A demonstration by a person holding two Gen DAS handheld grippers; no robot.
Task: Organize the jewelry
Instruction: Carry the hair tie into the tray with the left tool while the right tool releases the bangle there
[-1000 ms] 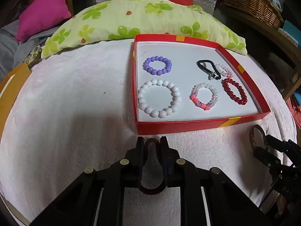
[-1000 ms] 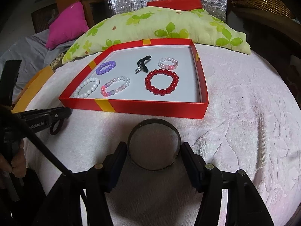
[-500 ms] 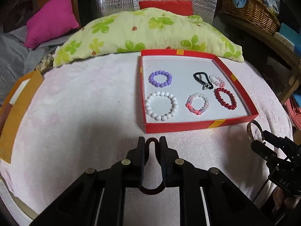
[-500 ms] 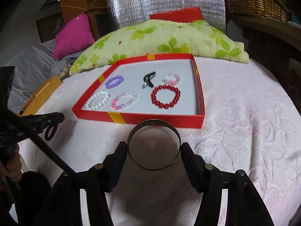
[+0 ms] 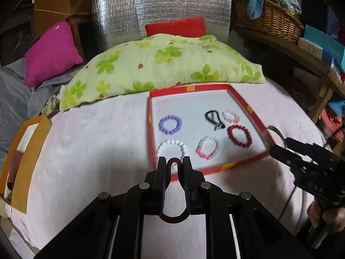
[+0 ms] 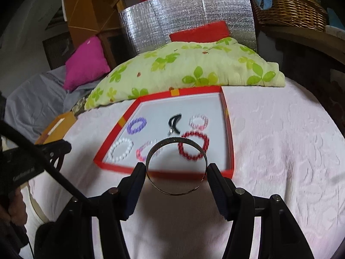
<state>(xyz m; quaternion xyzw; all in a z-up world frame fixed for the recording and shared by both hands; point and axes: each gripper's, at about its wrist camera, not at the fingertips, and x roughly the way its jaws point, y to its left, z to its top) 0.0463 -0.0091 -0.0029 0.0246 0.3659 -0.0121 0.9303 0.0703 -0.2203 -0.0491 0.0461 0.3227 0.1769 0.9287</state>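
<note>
Your dark coiled band (image 5: pixel 173 194) sits at lower centre of the left view, squeezed narrow between the left gripper (image 5: pixel 174 165) jaws. In the right view, your right gripper (image 6: pixel 176 171) clamps a metal bangle (image 6: pixel 176 165) at lower centre, jaws held fairly wide by the hoop. Beyond both, mid-frame, the red tray (image 6: pixel 163 173) holds purple (image 5: pixel 170 124), white (image 5: pixel 171 149), pink-and-clear (image 5: pixel 208 150) and dark red (image 5: pixel 239 135) bead bracelets on the pale pink cloth (image 5: pixel 92 142).
</note>
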